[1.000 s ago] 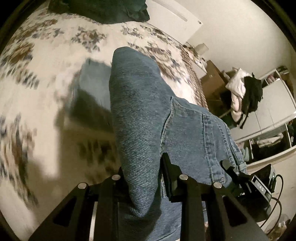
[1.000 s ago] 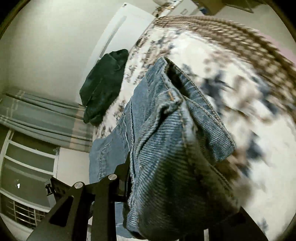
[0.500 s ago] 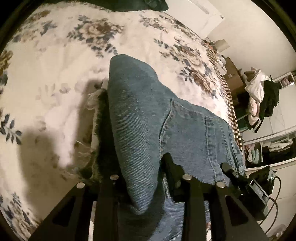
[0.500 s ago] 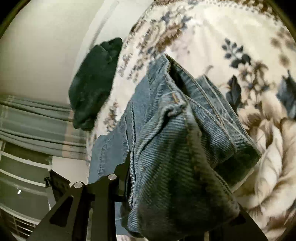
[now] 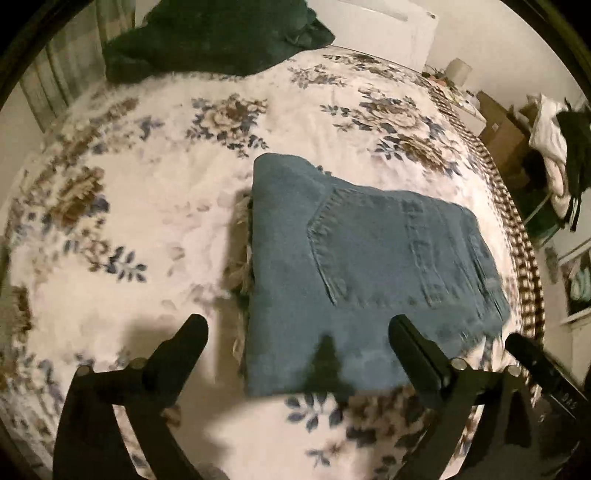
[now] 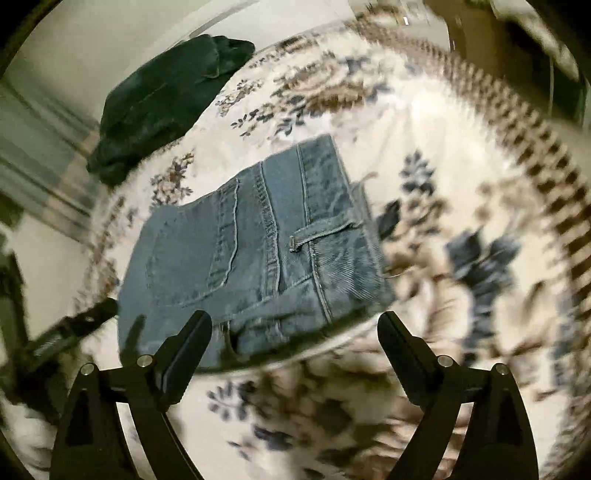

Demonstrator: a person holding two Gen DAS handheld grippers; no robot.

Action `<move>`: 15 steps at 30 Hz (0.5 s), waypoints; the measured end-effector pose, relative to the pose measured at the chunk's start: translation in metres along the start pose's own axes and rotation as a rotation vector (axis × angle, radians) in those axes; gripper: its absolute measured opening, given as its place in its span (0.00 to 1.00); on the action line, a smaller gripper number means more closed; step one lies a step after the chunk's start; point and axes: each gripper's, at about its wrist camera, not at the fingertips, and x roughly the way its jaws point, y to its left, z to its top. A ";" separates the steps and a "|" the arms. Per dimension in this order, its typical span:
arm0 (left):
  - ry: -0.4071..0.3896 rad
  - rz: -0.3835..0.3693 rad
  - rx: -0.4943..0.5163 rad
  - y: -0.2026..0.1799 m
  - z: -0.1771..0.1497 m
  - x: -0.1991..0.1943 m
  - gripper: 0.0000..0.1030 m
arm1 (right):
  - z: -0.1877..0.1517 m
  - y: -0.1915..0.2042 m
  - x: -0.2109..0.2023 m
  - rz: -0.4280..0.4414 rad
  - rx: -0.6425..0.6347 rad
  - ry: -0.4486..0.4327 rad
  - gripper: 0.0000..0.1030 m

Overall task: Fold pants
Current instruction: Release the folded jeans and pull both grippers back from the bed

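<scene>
The blue jeans lie folded in a flat rectangle on the floral bedspread, back pocket up. They also show in the right wrist view, waistband and belt loop toward the right. My left gripper is open and empty, held just above the near edge of the jeans. My right gripper is open and empty, above the near waistband corner. The other gripper's body shows at the edge of each view.
A dark green garment lies at the far end of the bed; it also shows in the right wrist view. A checked blanket edge borders the bed's right side. Boxes and hanging clothes stand beyond it.
Both grippers have opened and let go of the jeans, then drawn back and up. The jeans now lie flat and folded on the bed.
</scene>
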 end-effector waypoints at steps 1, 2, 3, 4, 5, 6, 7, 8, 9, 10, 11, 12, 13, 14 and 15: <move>-0.008 0.016 0.005 -0.005 -0.001 -0.008 0.98 | -0.002 0.006 -0.013 -0.038 -0.032 -0.023 0.93; -0.026 0.029 0.014 -0.012 -0.007 -0.024 0.98 | -0.003 0.012 -0.027 -0.064 -0.056 -0.044 0.94; -0.039 0.036 0.022 -0.017 -0.010 -0.036 0.98 | -0.007 0.018 -0.043 -0.103 -0.089 -0.068 0.94; -0.047 0.044 0.026 -0.021 -0.011 -0.043 0.98 | -0.009 0.022 -0.053 -0.129 -0.110 -0.080 0.94; -0.062 0.051 0.032 -0.028 -0.016 -0.061 0.98 | -0.011 0.027 -0.068 -0.156 -0.132 -0.100 0.95; -0.075 0.052 0.037 -0.032 -0.021 -0.075 0.98 | -0.017 0.032 -0.089 -0.168 -0.143 -0.114 0.95; -0.086 0.061 0.040 -0.036 -0.025 -0.088 0.98 | -0.019 0.036 -0.107 -0.182 -0.159 -0.129 0.95; -0.092 0.067 0.043 -0.038 -0.027 -0.097 0.98 | -0.021 0.039 -0.122 -0.191 -0.167 -0.136 0.96; -0.102 0.071 0.042 -0.042 -0.031 -0.111 0.98 | -0.024 0.043 -0.137 -0.196 -0.172 -0.141 0.96; -0.114 0.081 0.039 -0.046 -0.036 -0.130 0.98 | -0.026 0.044 -0.155 -0.196 -0.177 -0.142 0.96; -0.120 0.085 0.038 -0.048 -0.039 -0.140 0.98 | -0.030 0.047 -0.173 -0.196 -0.180 -0.145 0.96; -0.132 0.089 0.037 -0.051 -0.045 -0.160 0.98 | -0.034 0.050 -0.194 -0.199 -0.184 -0.151 0.96; -0.142 0.095 0.034 -0.054 -0.049 -0.174 0.98 | -0.037 0.051 -0.209 -0.197 -0.190 -0.157 0.96; -0.148 0.097 0.034 -0.055 -0.053 -0.184 0.98 | -0.039 0.054 -0.225 -0.196 -0.197 -0.162 0.96; -0.158 0.098 0.031 -0.059 -0.058 -0.202 0.98 | -0.043 0.057 -0.245 -0.198 -0.202 -0.170 0.96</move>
